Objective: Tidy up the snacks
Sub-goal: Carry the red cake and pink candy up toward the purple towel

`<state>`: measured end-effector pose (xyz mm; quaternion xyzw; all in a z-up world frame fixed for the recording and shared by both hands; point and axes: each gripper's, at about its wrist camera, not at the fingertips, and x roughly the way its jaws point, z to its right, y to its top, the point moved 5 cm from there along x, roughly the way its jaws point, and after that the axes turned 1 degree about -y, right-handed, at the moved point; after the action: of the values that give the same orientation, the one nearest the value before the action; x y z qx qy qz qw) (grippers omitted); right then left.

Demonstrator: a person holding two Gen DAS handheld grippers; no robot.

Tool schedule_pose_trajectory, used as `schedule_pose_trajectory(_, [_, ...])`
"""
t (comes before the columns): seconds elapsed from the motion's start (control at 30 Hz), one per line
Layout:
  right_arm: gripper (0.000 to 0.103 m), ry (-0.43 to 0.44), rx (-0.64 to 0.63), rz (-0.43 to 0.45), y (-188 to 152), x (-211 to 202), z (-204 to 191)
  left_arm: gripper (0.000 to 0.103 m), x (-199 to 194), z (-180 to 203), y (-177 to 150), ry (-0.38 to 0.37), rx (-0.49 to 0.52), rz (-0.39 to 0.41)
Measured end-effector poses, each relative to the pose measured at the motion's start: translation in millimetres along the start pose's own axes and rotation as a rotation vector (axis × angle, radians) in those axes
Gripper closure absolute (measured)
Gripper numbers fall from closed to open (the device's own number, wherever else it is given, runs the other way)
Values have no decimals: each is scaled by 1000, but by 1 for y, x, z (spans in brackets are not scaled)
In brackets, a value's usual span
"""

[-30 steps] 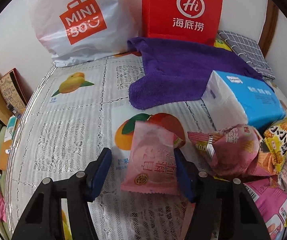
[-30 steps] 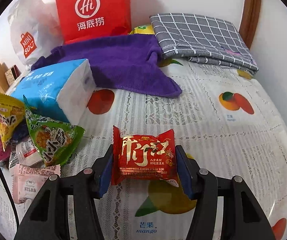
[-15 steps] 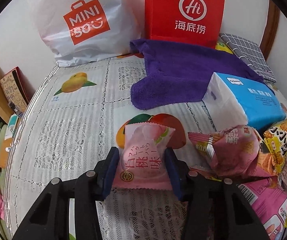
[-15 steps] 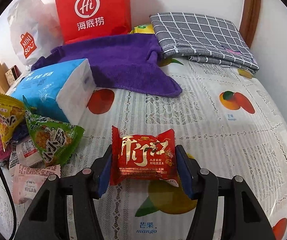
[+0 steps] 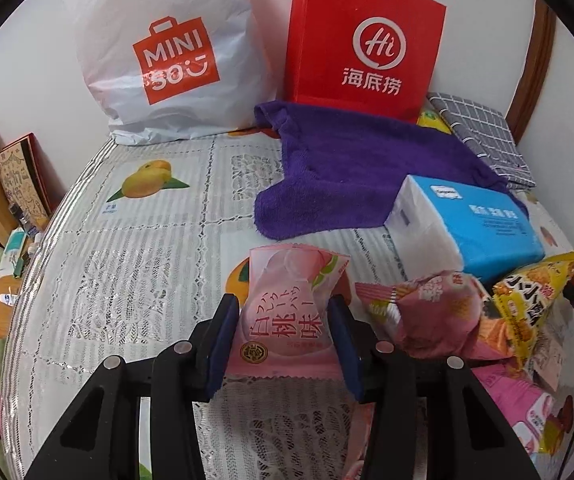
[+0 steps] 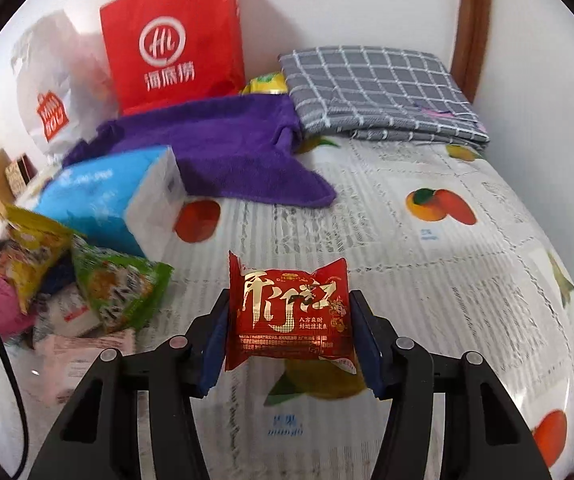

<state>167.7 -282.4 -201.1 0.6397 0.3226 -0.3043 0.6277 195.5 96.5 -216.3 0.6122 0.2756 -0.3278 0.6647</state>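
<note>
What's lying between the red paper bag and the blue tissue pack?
The purple towel spreads between the red paper bag and blue tissue pack; both wrist views show it.

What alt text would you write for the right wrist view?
The right gripper, jaws closing, holds a red snack packet above a fruit-print tablecloth. A pile of snack bags lies left; a red paper bag stands behind.
</note>
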Motion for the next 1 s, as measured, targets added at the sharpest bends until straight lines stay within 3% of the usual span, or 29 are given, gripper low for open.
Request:
schedule_pose_trajectory(0.23, [48,11,52,53,0,-37,-9,59,-5,3,1,-12,4,13])
schedule_pose_trajectory(0.6, [48,35,47,69,5,-49,-40,59,-9,-2,4,-18,-29,19])
schedule_pose_trajectory(1.0, [48,105,-5,126,36,-63,-78,59,-16,-4,11,-7,-37,39])
